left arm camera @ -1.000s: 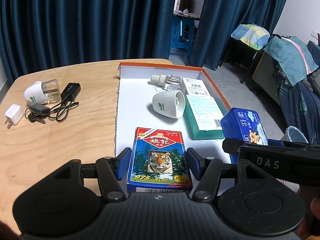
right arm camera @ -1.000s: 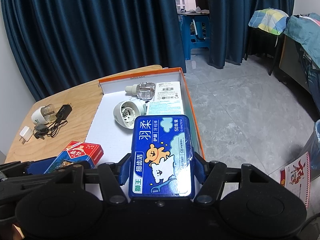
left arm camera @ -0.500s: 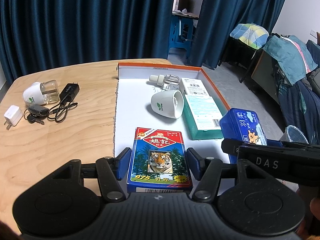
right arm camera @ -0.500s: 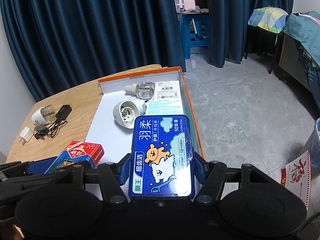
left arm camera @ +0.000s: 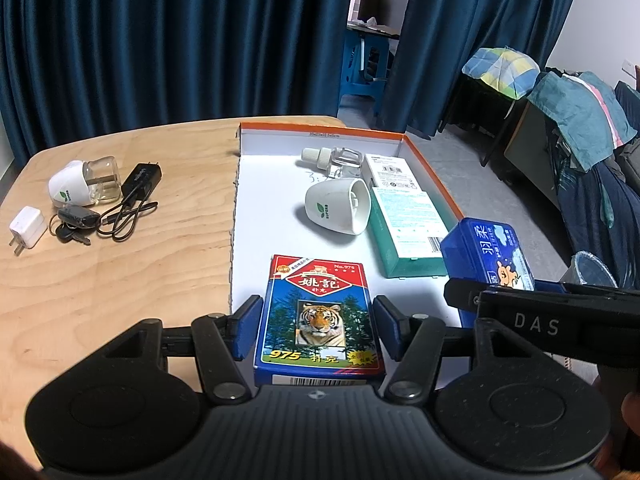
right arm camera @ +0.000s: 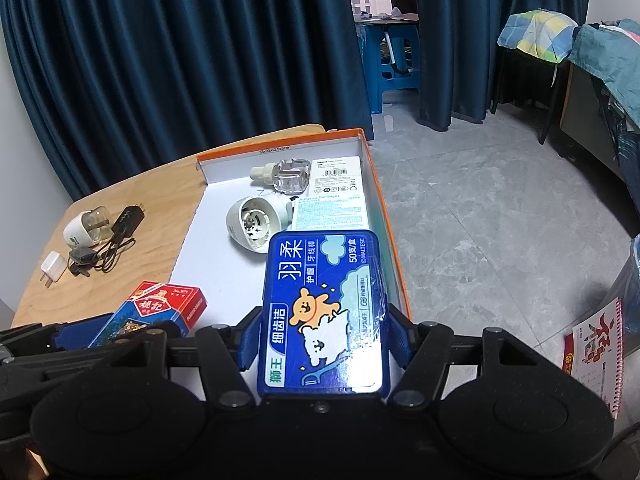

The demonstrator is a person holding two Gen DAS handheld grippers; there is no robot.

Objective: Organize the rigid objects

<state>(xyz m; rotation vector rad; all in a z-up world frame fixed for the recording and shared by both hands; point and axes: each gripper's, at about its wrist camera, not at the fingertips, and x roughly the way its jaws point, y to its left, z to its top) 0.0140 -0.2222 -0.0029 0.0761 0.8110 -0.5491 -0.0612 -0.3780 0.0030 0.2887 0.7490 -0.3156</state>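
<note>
My left gripper [left arm camera: 318, 320] is shut on a blue and red playing-card box with a tiger picture [left arm camera: 318, 304]. It holds the box over the near end of a shallow white tray with an orange rim [left arm camera: 434, 174]. My right gripper [right arm camera: 324, 332] is shut on a blue floss-pick box with a bear drawing [right arm camera: 324, 292], held over the tray's right near corner. Each view shows the other load: the floss-pick box [left arm camera: 490, 250] at the right, the card box [right arm camera: 162, 304] at the lower left.
In the tray lie a white diffuser shell [left arm camera: 336, 212], a clear bottle [left arm camera: 336, 158], a white carton [left arm camera: 390, 170] and a teal carton [left arm camera: 408, 224]. On the wooden table [left arm camera: 120, 280] to the left are a diffuser with bottle [left arm camera: 82, 188], a black charger with cable [left arm camera: 140, 184], keys [left arm camera: 76, 220] and a white plug [left arm camera: 26, 230]. Floor drops off right of the tray.
</note>
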